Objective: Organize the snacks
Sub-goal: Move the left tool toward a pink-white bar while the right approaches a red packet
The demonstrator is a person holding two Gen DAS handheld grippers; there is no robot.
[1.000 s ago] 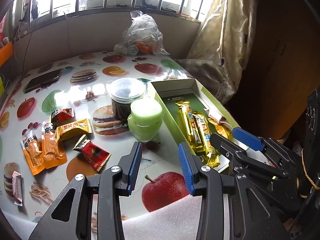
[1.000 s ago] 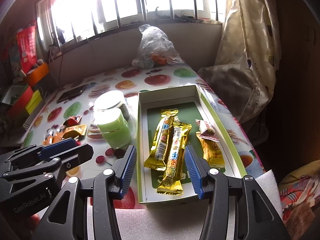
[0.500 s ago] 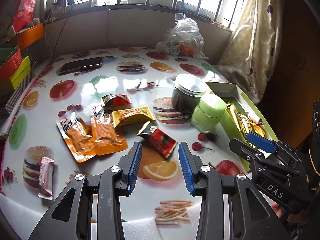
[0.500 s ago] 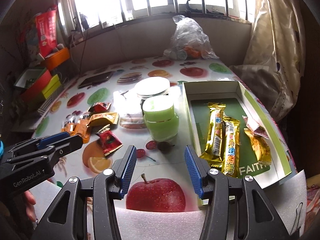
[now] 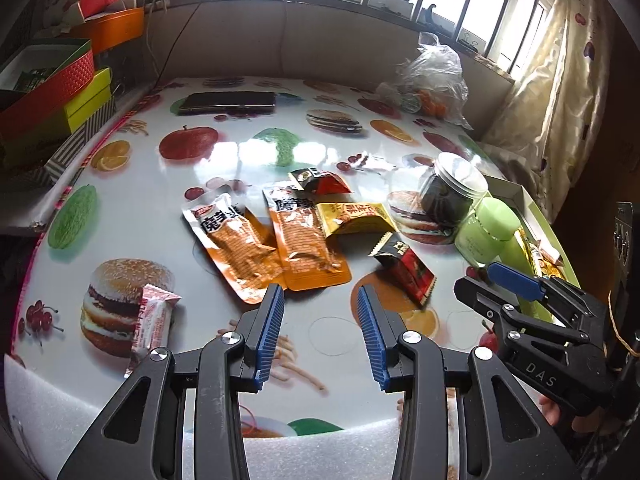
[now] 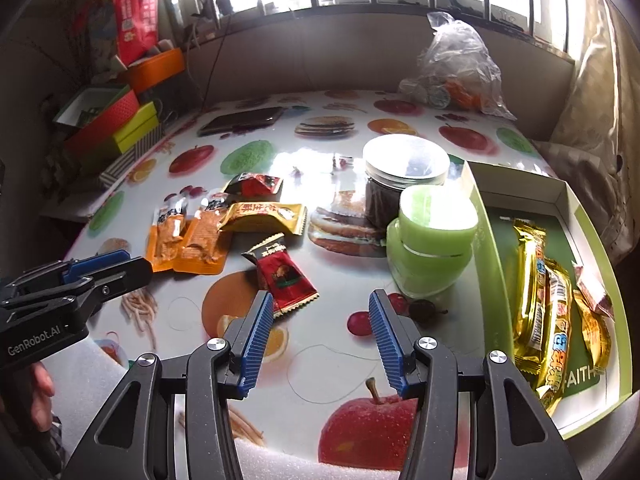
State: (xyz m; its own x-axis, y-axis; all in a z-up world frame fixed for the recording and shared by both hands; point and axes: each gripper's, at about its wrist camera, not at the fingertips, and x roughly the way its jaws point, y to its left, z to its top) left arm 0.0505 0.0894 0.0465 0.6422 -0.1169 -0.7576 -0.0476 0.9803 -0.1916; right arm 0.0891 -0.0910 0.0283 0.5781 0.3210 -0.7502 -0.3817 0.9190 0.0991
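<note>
Loose snacks lie on the fruit-print table: two orange packets (image 5: 276, 240), a yellow packet (image 5: 356, 218), a red-black packet (image 5: 408, 268), a small dark-red packet (image 5: 320, 180) and a pink wafer (image 5: 150, 324). My left gripper (image 5: 320, 320) is open and empty, just short of the orange packets. My right gripper (image 6: 320, 324) is open and empty, just short of the red-black packet (image 6: 284, 276). A green-lined box (image 6: 560, 200) at the right holds gold bars (image 6: 536, 296) and small packets (image 6: 596, 320).
A dark jar with a clear lid (image 6: 404, 176) and a green tub (image 6: 432, 248) stand beside the box. A phone (image 5: 228, 102) and a plastic bag (image 5: 432, 80) lie at the back. Stacked boxes (image 5: 52, 92) stand at the left.
Both grippers have swung left, away from the box and over the loose snacks. Both stayed open and empty.
</note>
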